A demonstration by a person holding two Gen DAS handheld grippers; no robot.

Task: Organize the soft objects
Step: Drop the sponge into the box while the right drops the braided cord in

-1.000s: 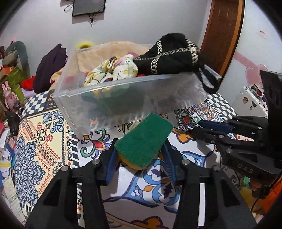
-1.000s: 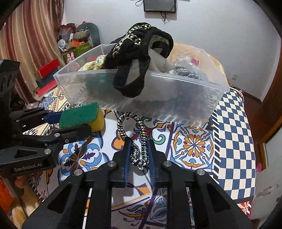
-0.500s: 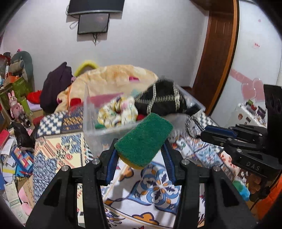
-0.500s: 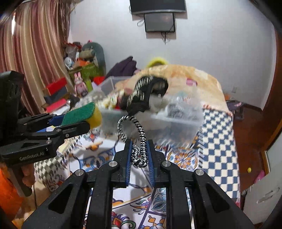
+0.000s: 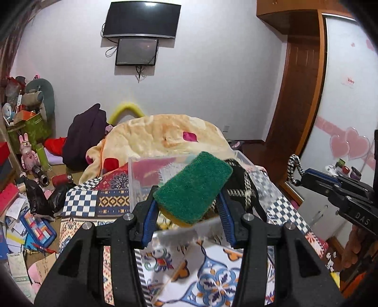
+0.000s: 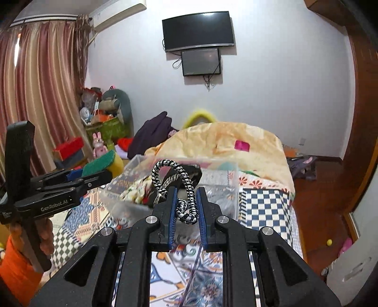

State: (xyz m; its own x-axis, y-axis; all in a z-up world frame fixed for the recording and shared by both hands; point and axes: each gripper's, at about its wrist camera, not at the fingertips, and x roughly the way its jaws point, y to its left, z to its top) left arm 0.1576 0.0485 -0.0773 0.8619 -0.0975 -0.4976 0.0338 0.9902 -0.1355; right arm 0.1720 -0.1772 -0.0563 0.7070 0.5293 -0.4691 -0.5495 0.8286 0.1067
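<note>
The left gripper (image 5: 187, 207) is pinching a sponge (image 5: 193, 187) and the right gripper (image 6: 185, 207) a cord (image 6: 179, 186) — both are hanging above the bed, short of the bin (image 6: 219, 186), already part-filled — two drops are left.

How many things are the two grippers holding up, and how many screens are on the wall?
Sponges, green on yellow: 1, the sponge in the left gripper.
Black-and-white braided rope loops: 1, the rope loop in the right gripper.
Wall screens: 2, the big TV and the small monitor under it.
Total: 4.
</note>
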